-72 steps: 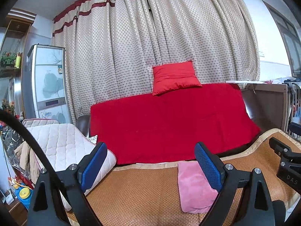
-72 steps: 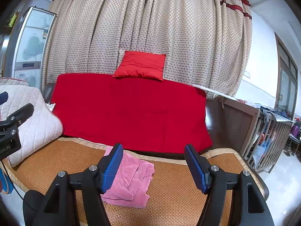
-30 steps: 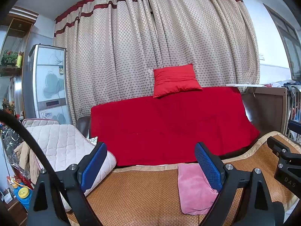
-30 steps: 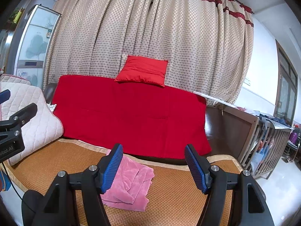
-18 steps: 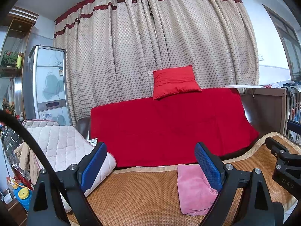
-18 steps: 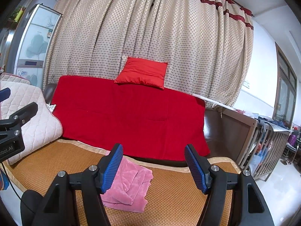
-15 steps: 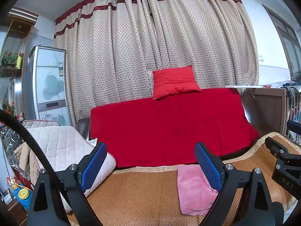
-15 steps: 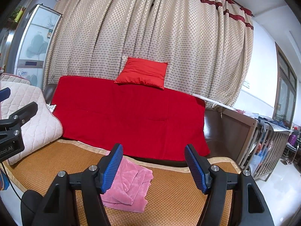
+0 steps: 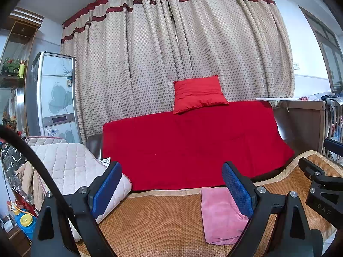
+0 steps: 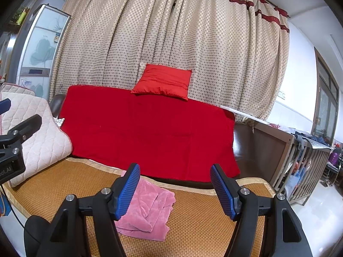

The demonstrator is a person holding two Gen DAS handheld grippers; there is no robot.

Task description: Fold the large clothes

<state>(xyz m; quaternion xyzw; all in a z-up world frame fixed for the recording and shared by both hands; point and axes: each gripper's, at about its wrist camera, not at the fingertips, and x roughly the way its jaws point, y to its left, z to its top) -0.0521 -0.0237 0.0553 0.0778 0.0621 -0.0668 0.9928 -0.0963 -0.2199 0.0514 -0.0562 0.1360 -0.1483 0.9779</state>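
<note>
A red pillow [image 9: 198, 93] sits on top of a red blanket [image 9: 193, 145]. A dotted curtain [image 9: 171, 53] hangs behind. A quilted cushion [image 9: 70, 167], maybe folded, lies left.

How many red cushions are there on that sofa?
1. A single red cushion sits on top of the sofa back, on the red cover, against the curtain. Others could be hidden.

Dotted beige curtain [image 9: 171, 64], red-covered sofa [image 9: 193, 145], red cushion [image 10: 163, 81], woven mat [image 10: 193, 224], white floor-standing cabinet [image 9: 55, 94]
</note>
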